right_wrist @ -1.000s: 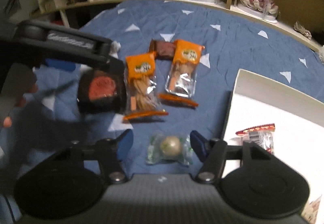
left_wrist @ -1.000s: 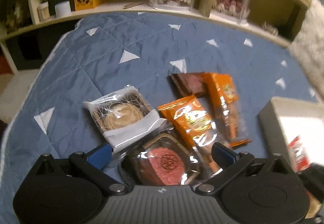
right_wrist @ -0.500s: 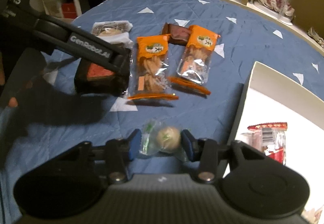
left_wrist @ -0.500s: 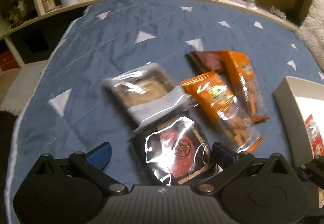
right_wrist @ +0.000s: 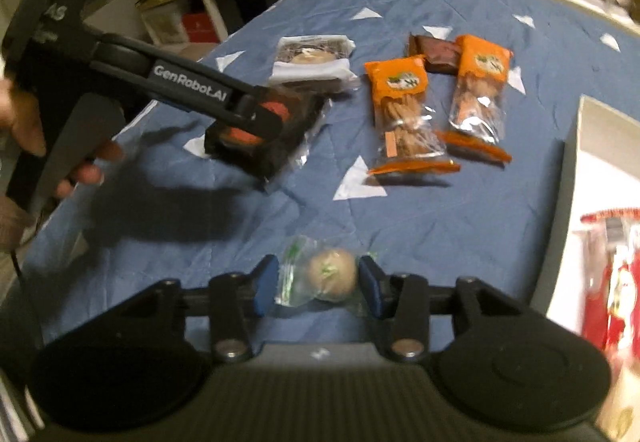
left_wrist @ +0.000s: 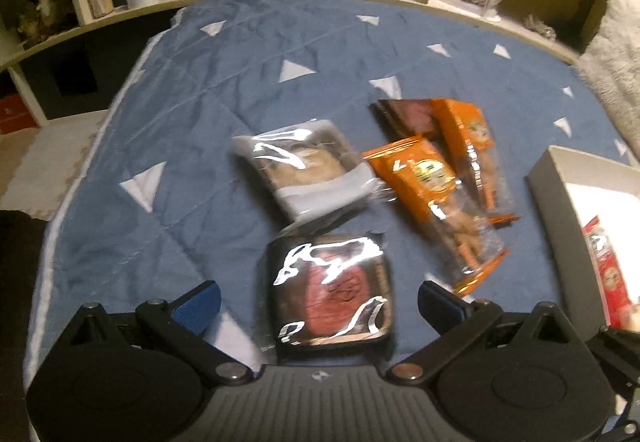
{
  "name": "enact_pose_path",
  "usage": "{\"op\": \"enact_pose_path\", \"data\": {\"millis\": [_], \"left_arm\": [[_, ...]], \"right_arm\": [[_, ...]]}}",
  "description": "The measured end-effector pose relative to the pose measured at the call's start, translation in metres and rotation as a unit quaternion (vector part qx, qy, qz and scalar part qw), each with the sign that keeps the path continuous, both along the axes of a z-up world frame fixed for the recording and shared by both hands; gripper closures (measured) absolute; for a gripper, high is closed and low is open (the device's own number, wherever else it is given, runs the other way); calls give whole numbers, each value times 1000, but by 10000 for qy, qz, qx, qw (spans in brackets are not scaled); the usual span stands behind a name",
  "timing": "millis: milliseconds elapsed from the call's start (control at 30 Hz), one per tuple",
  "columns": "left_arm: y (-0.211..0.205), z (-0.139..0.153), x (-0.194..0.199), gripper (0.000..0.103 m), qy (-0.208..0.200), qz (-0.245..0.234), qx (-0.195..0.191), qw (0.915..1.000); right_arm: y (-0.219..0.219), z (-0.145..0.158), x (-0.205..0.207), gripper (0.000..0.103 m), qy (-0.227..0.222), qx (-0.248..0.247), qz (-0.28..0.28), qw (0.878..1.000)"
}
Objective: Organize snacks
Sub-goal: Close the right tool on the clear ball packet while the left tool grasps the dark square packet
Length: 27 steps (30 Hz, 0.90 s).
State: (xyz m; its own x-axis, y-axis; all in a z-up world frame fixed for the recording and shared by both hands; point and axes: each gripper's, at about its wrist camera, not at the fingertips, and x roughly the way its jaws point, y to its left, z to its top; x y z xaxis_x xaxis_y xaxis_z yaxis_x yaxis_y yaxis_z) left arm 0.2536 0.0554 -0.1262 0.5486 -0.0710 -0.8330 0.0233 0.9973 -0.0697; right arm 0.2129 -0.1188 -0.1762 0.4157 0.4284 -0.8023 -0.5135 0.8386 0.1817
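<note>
Though light, the ball candy [right_wrist: 331,274], crinkly-wrapped and slippery, sits pinched in the right gripper [right_wrist: 318,284]; left gripper [left_wrist: 318,300] spread wide around the rigid mooncake [left_wrist: 330,292], best held by its tray edges.

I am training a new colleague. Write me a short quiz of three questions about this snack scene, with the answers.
1. True or false: the dark square tray with a red mooncake lies inside the white box.
2. What sits between the pads of the right gripper? A) a flat brown packet B) a round beige snack in a clear wrapper C) a red packet
3. How many orange-topped clear cracker bags lie on the blue quilted cover?

Key:
1. False. The mooncake tray is over the cover, between the fingers of the open left gripper; the white box stands apart.
2. B.
3. Two; the second lies beside the first.
</note>
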Motion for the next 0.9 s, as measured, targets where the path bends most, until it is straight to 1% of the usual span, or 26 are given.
{"op": "enact_pose_path", "data": {"millis": [33,100,200,267,333,400,533,600,733,900], "left_arm": [[-2,-1,2,0,2,-25,-50,10000],[-5,-4,4,0,34,-45,-117,9999],[-6,-11,8,0,135,25,-195,9997],[-5,-16,11,0,210,136,-237,9994],[-3,-21,14,0,261,210,-270,9991],[-2,-25,16,0,307,263,-270,9988],[0,-28,18,0,287,412,-328,9982],[0,-28,19,0,292,436,-341,9980],[-2,-28,20,0,359,415,-386,9977],[-3,-28,20,1,454,453,-407,9971]], "right_arm": [[-1,0,-1,31,14,-26,-173,9998],[-5,-1,0,27,134,57,-436,9989],[-12,-4,3,26,509,403,-814,9946],[-13,-6,6,26,618,609,-924,9919],[-11,-6,8,27,609,673,-985,9910],[-8,-7,10,27,586,696,-935,9915],[-3,-12,14,36,549,568,-852,9932],[-3,-11,13,37,525,514,-805,9940],[5,-9,8,39,346,310,-580,9972],[19,-8,0,39,261,158,-153,9994]]}}
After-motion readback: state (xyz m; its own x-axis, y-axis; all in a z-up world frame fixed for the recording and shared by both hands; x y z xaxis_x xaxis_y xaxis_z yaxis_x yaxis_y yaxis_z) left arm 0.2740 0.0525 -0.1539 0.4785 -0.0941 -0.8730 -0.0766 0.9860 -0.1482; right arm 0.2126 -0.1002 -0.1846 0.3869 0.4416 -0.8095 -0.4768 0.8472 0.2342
